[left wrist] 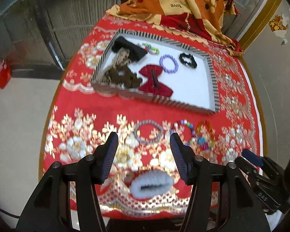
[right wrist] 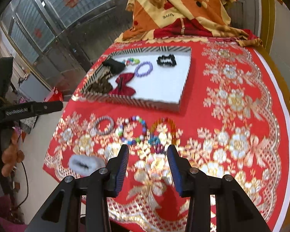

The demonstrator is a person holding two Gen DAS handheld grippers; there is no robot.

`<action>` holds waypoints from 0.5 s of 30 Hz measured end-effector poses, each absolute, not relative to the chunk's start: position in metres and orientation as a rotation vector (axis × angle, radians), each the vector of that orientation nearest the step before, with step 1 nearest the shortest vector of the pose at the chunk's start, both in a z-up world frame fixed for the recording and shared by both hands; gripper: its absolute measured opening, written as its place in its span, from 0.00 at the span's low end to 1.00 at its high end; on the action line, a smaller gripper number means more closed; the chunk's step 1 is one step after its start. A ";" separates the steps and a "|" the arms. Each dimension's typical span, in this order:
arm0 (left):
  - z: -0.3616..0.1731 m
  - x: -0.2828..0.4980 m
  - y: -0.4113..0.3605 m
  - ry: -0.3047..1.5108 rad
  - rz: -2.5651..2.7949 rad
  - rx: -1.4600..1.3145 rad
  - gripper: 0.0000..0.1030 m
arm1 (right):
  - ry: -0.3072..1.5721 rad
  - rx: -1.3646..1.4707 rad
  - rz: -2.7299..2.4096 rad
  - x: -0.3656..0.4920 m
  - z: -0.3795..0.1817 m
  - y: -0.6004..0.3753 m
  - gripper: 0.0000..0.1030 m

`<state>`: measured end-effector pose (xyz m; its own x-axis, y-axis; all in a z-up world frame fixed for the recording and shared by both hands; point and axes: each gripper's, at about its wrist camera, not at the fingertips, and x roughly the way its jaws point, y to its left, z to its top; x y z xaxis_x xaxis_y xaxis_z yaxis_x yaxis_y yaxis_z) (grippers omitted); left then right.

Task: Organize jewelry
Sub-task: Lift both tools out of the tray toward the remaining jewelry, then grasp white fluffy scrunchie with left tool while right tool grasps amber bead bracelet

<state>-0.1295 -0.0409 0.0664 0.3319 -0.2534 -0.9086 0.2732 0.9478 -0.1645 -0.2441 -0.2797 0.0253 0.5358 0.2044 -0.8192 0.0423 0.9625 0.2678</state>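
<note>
Jewelry pieces not yet sorted are seen on the counter (left wrist: 110, 104), which is covered by a red cloth with gold floral embroidery; all lie on the near side of the shallow white tray with a black-and-white striped rim (left wrist: 212, 71). Three rings are lined up in a row just before the tray's near rim: a grey-and-purple striped bangle (left wrist: 148, 131), a multicoloured beaded bracelet (left wrist: 184, 133) and an orange-red beaded loop with blue and pink charms (left wrist: 205, 135). A white fluffy hair clip with a dark centre slit (left wrist: 152, 186) is set nearer still, well apart from the tray.

The left gripper (left wrist: 144, 141) is spread wide, nothing between its pads. The right gripper (right wrist: 147, 152) stands partly apart and is likewise empty.

Deciding relation: the white fluffy hair clip lies directly beneath and between the left fingers, its long axis crosswise to them, so a drop and a closing across its short side would probably suffice. In the right wrist view the same clip (right wrist: 86, 164) is off to the left of the fingers; the right gripper is judged nearer to the orange-red loop (right wrist: 164, 133).

Already in the tray: a red fabric bow clip (left wrist: 156, 83), a lilac beaded bracelet (left wrist: 169, 63), a black scrunchie (left wrist: 188, 60) and dark and tan hair pieces at its left end.

The left wrist view alone shows the clip centred under the fingers. The right wrist view alone shows the tray's empty right portion unobstructed, and the left gripper's arm at the picture's left edge. Both views are motion-blurred; bead detail is not resolvable.
</note>
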 end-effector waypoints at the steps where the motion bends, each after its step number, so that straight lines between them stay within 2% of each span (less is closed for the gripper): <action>1: 0.063 -0.132 -0.039 1.194 -0.345 0.015 0.55 | 1.012 0.272 0.100 -0.247 0.021 -0.280 0.38; 15: 0.010 -0.160 -0.011 1.352 -0.312 -0.042 0.55 | 1.071 0.288 0.056 -0.233 -0.022 -0.300 0.38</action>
<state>-0.1603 -0.0111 0.0098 0.1828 -0.2452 -0.9521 0.1967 0.9579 -0.2089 -0.2335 -0.3002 -0.0219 0.4818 0.1844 -0.8567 0.0937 0.9612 0.2596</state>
